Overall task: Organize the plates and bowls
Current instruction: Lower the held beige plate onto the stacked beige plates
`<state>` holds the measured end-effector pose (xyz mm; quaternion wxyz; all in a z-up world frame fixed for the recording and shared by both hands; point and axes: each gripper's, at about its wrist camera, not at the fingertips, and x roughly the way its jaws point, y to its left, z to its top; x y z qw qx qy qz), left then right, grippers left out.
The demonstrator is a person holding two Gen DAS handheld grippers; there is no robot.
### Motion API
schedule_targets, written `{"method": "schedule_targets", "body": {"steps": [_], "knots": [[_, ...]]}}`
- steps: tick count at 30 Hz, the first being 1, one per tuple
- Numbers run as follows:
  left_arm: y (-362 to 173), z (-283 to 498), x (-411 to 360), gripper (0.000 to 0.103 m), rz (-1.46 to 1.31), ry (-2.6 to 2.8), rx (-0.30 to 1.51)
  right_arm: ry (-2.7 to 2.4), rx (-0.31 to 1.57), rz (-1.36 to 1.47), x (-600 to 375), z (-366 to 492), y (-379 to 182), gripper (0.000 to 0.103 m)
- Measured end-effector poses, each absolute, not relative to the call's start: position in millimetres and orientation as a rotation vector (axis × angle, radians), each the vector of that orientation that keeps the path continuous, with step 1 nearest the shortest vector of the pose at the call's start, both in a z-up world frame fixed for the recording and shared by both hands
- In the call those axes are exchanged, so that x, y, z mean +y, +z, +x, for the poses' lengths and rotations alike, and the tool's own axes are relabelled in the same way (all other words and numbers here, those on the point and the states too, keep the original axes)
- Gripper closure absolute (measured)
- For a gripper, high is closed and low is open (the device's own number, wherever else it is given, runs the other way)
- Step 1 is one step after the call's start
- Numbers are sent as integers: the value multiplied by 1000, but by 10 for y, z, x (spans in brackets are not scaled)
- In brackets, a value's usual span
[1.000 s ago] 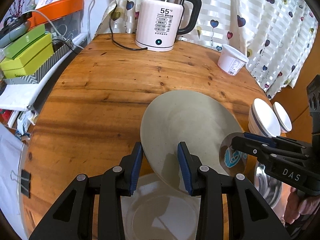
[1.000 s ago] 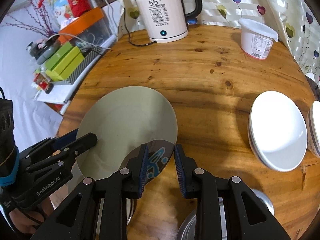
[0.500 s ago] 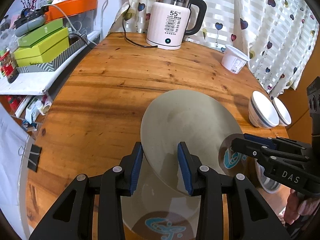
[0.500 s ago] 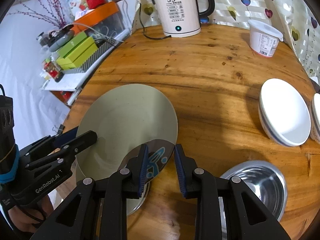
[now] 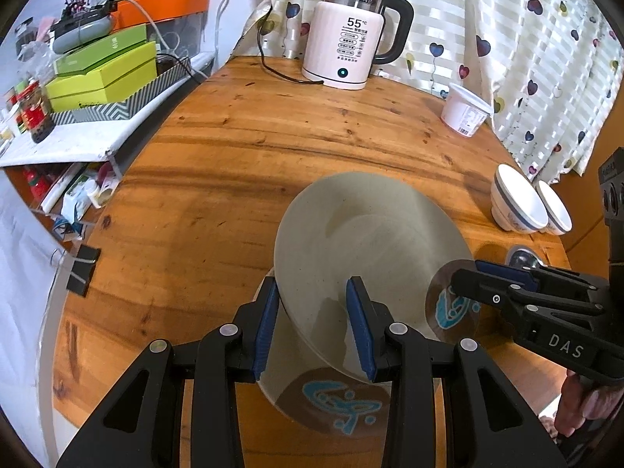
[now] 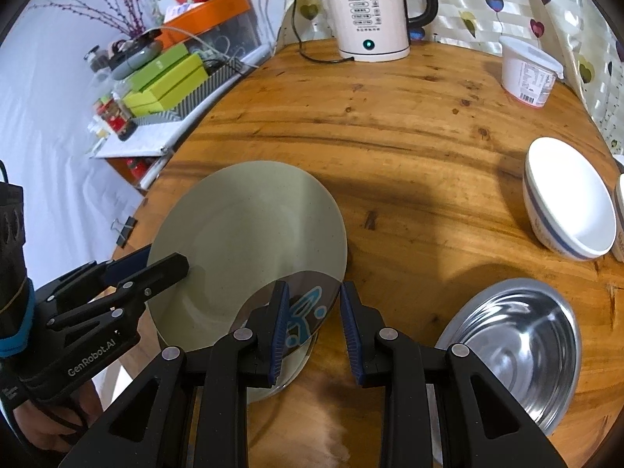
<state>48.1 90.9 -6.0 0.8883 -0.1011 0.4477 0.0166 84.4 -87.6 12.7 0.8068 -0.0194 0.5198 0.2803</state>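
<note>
Both grippers have carried the plates back toward the table's near edge. Left gripper (image 5: 312,325) clenches the tilted grey plate (image 5: 370,253) by its rim; right gripper (image 6: 314,327) clenches the patterned saucer (image 6: 308,304), just beside it. Likely stacking comes next. Only the left view shows a second patterned plate (image 5: 339,405) beneath the jaws; only the right shows the steel bowl (image 6: 514,355) whole, right of its jaws.

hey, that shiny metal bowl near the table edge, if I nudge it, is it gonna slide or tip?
The steel bowl looks thin-walled and polished, so it is probably light and would likely slide easily on the smooth wooden table. Its rounded sides suggest that it may rock or spin. It sits near the table's edge, so a nudge outward might push it off.
</note>
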Motion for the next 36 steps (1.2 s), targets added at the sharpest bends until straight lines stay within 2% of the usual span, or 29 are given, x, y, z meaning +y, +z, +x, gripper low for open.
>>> {"method": "schedule_targets", "body": {"steps": [36], "knots": [[-277, 123, 933, 66, -248, 94, 963, 646, 1127, -116, -757, 564, -53, 76]]}}
